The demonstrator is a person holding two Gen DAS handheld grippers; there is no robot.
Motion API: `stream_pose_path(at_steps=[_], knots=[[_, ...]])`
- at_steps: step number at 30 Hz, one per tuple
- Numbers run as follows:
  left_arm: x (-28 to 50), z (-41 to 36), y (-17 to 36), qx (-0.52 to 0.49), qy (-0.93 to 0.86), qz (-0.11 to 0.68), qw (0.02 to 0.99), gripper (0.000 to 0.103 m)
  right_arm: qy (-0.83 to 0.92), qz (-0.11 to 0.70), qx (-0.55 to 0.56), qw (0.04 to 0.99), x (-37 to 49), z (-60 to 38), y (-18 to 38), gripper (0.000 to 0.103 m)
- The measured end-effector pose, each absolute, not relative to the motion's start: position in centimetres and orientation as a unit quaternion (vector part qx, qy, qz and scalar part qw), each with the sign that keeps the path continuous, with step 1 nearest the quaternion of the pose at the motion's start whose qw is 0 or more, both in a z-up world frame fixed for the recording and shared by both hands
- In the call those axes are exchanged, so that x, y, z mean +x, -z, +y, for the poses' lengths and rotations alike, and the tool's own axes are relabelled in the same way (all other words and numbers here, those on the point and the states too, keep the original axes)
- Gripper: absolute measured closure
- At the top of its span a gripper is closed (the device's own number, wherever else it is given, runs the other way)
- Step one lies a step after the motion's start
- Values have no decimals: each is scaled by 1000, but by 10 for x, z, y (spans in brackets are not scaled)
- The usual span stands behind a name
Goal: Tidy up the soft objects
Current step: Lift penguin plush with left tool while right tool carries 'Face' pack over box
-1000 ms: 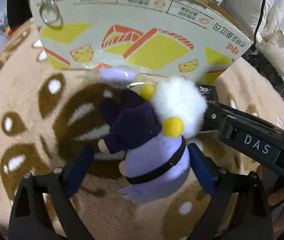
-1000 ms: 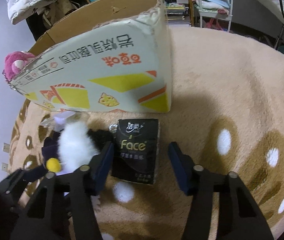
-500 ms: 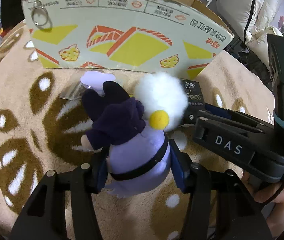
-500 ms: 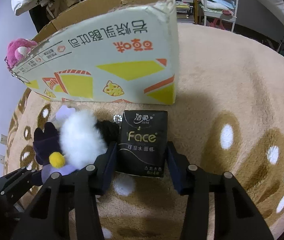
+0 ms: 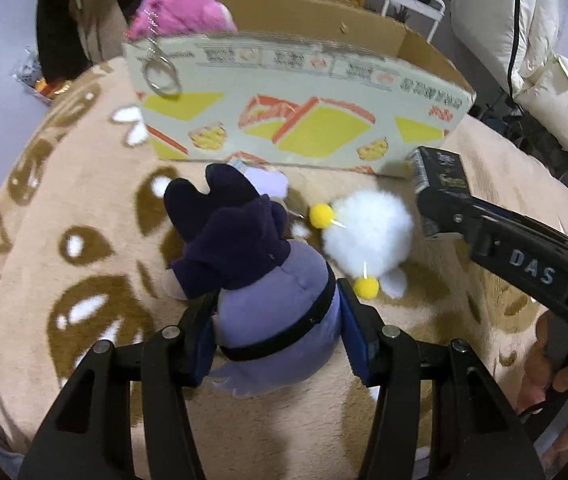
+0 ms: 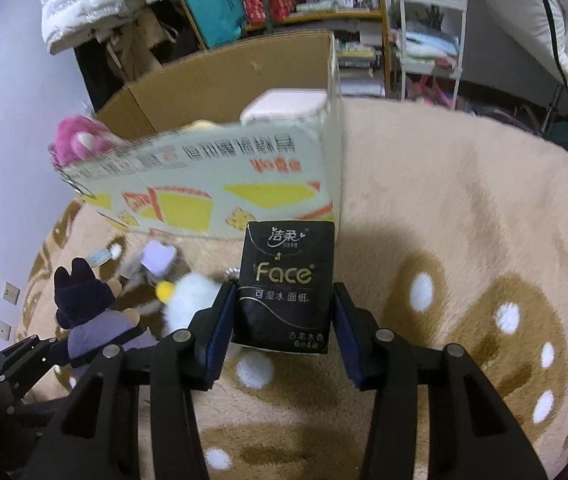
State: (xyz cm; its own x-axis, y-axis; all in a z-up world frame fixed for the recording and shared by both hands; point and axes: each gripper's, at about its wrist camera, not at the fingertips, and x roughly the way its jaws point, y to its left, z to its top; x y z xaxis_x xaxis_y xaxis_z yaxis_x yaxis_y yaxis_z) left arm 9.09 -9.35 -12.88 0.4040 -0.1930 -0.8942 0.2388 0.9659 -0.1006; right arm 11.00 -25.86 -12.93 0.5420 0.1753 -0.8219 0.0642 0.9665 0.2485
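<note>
The beige rug [image 6: 464,220] with its brown and white pattern spreads under everything I can see. On it stands the printed cardboard box [image 5: 304,120], open at the top, its yellow-and-orange side facing me. A pink plush [image 5: 180,12] leans over the box's far left corner, and a metal key ring [image 5: 162,76] hangs from it down the box's outer wall. From my right side I can also see a pale pink soft block [image 6: 284,106] inside the box near its right corner.

My left tongs [image 5: 278,340] have just been closing and now squeeze the purple plush doll [image 5: 276,312] at its lavender body, both blue pads pressed into its sides. Its dark purple head points toward the box, and the doll looks lifted clear of the rug. A white fluffy pompom [image 5: 368,232] with two small yellow balls hangs just beside the doll, on its right.

My right tongs [image 6: 282,328] have likewise just been closing and now grip the black tissue pack [image 6: 284,284] marked "Face" by its lower sides. The pack stands upright between the pads, in front of the box's right corner. Whether it still touches the rug I cannot tell.

A small lavender piece [image 6: 158,256] lies on the rug close to the box wall.
</note>
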Motion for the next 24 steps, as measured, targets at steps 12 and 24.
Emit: stream_pose_path(at_steps=[12,24], knots=[[68,-59,70,29,74,407,910,51,-47,365,110,923,81,-252,66,53],[62,-47,9,32,78,277,957,51,-62,295,103,948,90,-255,27,53]])
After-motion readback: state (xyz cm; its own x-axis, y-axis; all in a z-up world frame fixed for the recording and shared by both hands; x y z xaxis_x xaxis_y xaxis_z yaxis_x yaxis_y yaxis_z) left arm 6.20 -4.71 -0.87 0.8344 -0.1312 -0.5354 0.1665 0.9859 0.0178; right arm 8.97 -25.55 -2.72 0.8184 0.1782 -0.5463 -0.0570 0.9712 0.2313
